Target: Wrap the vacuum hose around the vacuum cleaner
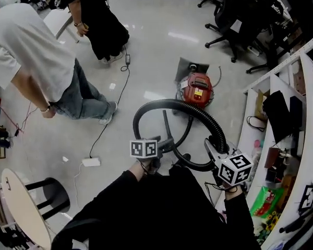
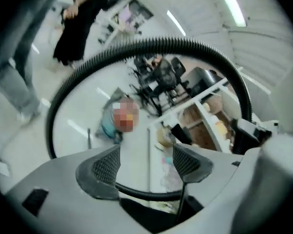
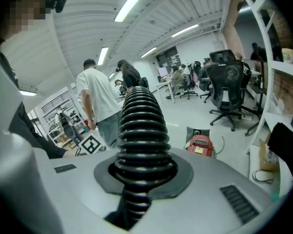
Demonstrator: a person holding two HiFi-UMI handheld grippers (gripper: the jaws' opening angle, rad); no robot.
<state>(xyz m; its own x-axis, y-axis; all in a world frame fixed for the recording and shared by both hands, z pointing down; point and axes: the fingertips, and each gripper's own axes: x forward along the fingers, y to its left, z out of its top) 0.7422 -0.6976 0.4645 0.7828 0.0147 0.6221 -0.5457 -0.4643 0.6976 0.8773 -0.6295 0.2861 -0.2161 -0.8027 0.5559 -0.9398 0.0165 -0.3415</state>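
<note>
My left gripper (image 2: 146,164) has its jaws spread, a thin black tube (image 2: 142,195) crossing low between them. The ribbed vacuum hose (image 1: 161,104) arcs rightward, the red vacuum cleaner (image 1: 196,89) on the floor beyond it, to my right gripper (image 3: 144,169), which is clamped on it.

Black ribbed vacuum hose (image 1: 161,105): wide open loop in air, one stretch clamped in right gripper (image 1: 213,147), thinner smooth stretch crossing base of spread left gripper (image 1: 166,145) jaws. Red vacuum cleaner (image 1: 197,90): on floor, well beyond both grippers.

Pale glossy floor (image 1: 161,51), black office chairs (image 1: 233,15)
</note>
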